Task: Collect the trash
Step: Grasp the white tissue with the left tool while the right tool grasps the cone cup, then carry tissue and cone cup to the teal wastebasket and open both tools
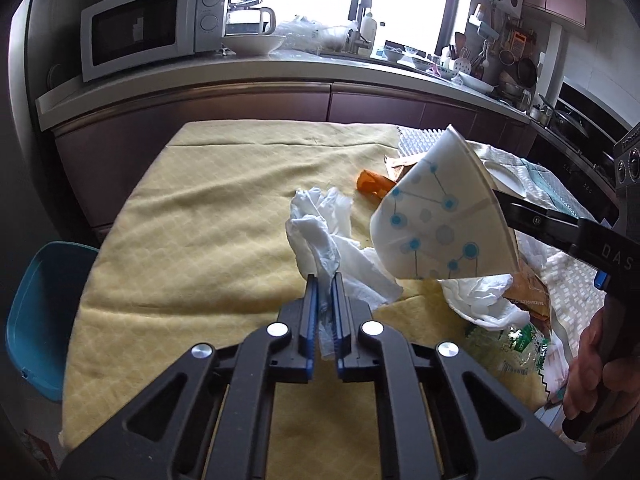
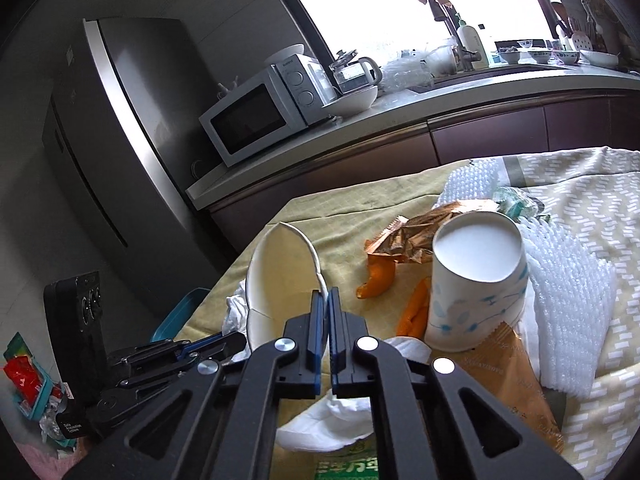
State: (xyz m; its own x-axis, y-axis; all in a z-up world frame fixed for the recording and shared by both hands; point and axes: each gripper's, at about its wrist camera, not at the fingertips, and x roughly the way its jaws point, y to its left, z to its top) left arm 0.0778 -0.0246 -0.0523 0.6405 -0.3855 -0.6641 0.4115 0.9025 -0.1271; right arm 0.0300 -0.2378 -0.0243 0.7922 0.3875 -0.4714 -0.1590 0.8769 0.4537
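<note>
My left gripper [image 1: 325, 280] is shut on a crumpled white plastic wrap [image 1: 316, 224] that trails over the yellow tablecloth [image 1: 192, 216]. A squashed paper cup [image 1: 440, 216] with blue dots hangs above the trash pile, tilted on its side. My right gripper [image 2: 326, 296] is shut on the rim of that paper cup [image 2: 280, 280], whose open mouth faces the right wrist view. The right gripper [image 1: 500, 196] enters the left wrist view from the right, with a hand [image 1: 596, 364] on its handle. The left gripper [image 2: 236, 340] shows low at the left in the right wrist view.
More trash lies at the table's right: an upside-down patterned paper cup [image 2: 476, 280], orange peel [image 2: 376, 276], gold foil wrappers [image 2: 408, 232], white foam sheet [image 2: 560, 300], green-printed packaging [image 1: 516, 344]. A teal chair [image 1: 44, 312] stands left of the table. Counter with microwave [image 1: 148, 28] behind.
</note>
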